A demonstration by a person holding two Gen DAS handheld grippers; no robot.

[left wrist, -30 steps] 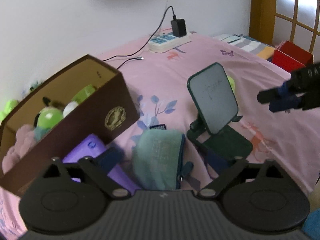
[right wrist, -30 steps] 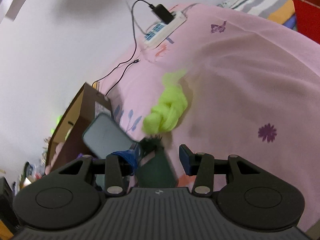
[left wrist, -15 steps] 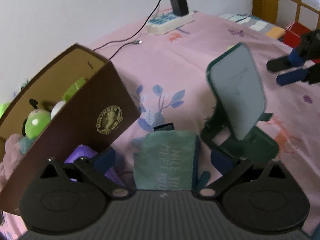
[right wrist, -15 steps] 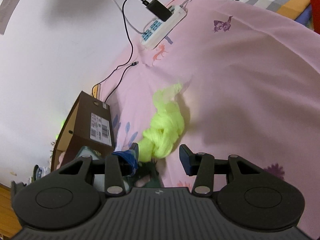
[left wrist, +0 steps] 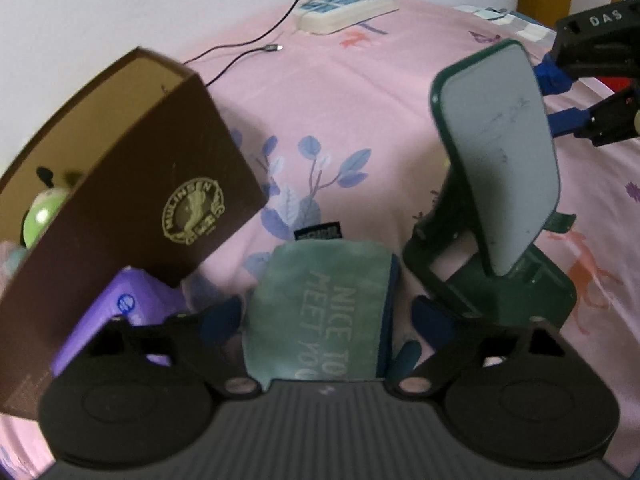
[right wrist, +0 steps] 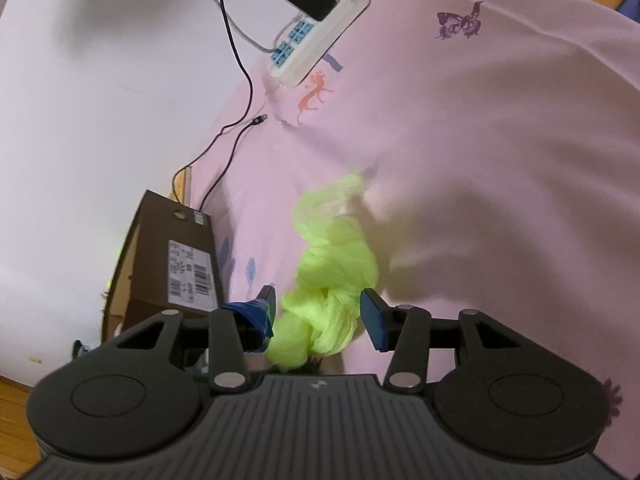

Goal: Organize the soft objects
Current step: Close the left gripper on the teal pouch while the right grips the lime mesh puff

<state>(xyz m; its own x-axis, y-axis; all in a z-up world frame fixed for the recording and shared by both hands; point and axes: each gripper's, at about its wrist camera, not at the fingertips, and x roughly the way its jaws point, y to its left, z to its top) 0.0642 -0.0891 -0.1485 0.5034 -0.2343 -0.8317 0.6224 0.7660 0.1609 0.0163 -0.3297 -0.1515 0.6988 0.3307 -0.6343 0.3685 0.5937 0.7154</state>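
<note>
A teal zip pouch [left wrist: 324, 308] printed "NICE TO MEET YOU" lies on the pink bedsheet [left wrist: 360, 120] between the open fingers of my left gripper [left wrist: 324, 320]. A brown cardboard box [left wrist: 120, 200] at the left holds soft toys, among them a green plush [left wrist: 40, 216]. In the right wrist view a knotted neon-yellow scarf [right wrist: 328, 280] lies on the sheet, its near end between the open fingers of my right gripper [right wrist: 320, 308]. The right gripper also shows at the far right of the left wrist view [left wrist: 560, 100].
A dark green phone stand [left wrist: 496, 200] stands just right of the pouch. A purple packet [left wrist: 120, 312] lies under the box's near corner. A white power strip [right wrist: 320, 40] with charger and black cable lies by the wall. The box also shows at the left of the right wrist view [right wrist: 172, 264].
My left gripper has come down and closer so the pouch now sits between its fingers. My right gripper has moved forward past the phone stand until its fingers flank the yellow scarf.
</note>
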